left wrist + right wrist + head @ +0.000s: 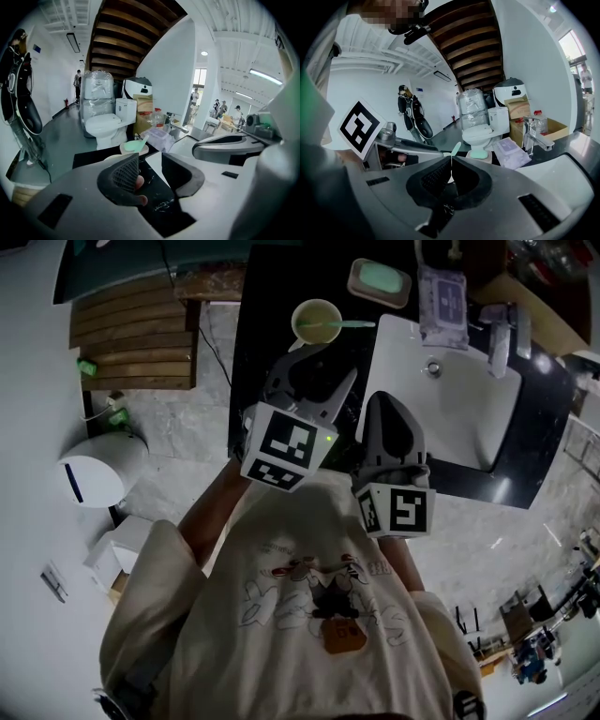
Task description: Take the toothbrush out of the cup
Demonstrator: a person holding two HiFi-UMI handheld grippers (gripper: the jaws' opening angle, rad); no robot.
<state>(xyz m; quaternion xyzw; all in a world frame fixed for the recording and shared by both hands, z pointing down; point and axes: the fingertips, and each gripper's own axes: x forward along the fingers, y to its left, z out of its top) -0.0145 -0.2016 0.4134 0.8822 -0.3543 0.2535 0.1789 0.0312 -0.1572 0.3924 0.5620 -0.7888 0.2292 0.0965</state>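
A pale cup [315,322] stands on the black counter [251,352], left of the basin. A mint toothbrush [354,324] leans out of it to the right. My left gripper [323,367] hovers just on the near side of the cup, open, with nothing between its fingers. In the left gripper view the cup [133,148] and toothbrush [142,141] lie straight beyond the gap of the left gripper [150,171]. My right gripper [384,401] is beside it at the basin's near left edge, shut and empty. The right gripper [451,174] has the toothbrush [456,149] showing above its tips.
A white basin [469,418] with a chrome faucet [500,338] fills the counter's right. A soap dish [380,281] with green soap and a pack of wipes [442,298] sit behind the cup. A wooden pallet [131,334] and a white bin [94,470] are on the floor at left.
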